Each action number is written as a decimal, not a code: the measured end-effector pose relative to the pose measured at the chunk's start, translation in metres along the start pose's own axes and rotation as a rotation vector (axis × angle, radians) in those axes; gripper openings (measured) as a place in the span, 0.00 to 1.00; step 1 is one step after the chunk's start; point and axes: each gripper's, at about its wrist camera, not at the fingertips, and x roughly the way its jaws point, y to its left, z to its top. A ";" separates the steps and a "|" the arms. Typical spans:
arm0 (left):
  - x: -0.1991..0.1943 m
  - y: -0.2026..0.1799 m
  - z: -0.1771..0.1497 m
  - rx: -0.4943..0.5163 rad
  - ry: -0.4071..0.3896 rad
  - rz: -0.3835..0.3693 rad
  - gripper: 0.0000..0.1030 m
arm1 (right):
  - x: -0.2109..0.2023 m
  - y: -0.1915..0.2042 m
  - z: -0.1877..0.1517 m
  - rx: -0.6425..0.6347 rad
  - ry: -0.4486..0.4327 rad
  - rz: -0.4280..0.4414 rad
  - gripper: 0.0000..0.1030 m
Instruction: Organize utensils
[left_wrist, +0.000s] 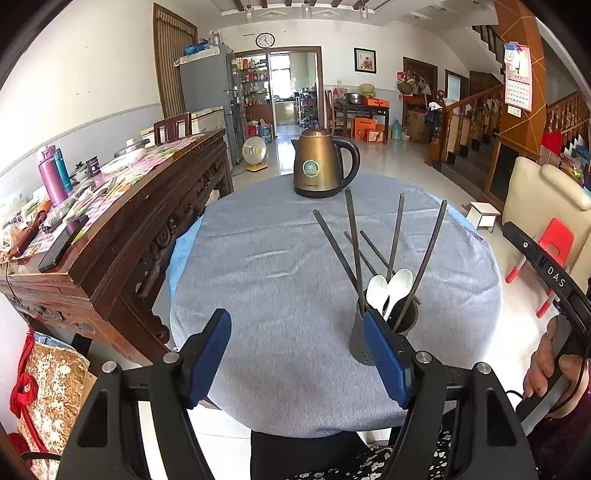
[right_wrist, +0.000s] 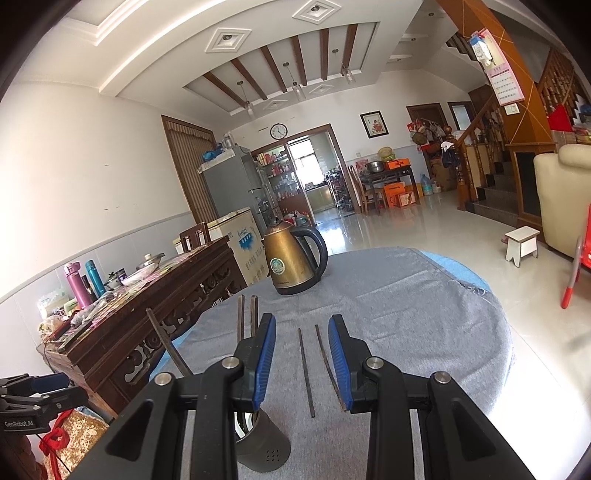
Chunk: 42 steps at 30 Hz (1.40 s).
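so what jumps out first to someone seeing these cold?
A dark grey metal utensil holder bristling with dark chopsticks and two white ceramic spoons stands near the front of the round table with grey cloth. Behind it, at the far edge, sits a bronze electric kettle. Two loose chopsticks lie flat on the cloth ahead of the open right gripper.

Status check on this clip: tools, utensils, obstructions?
Left tool open, empty. Right tool open over two loose chopsticks. Holder has spoons, chopsticks. Kettle clear behind.
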 end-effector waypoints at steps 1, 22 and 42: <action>0.000 0.000 0.000 -0.001 0.001 0.000 0.72 | 0.001 0.000 0.000 0.000 0.002 0.000 0.31; 0.003 0.001 -0.002 -0.013 0.016 0.003 0.72 | 0.004 0.003 -0.003 -0.002 0.015 0.000 0.31; 0.003 0.001 -0.002 -0.014 0.022 0.005 0.72 | 0.006 0.002 -0.005 -0.006 0.019 -0.001 0.31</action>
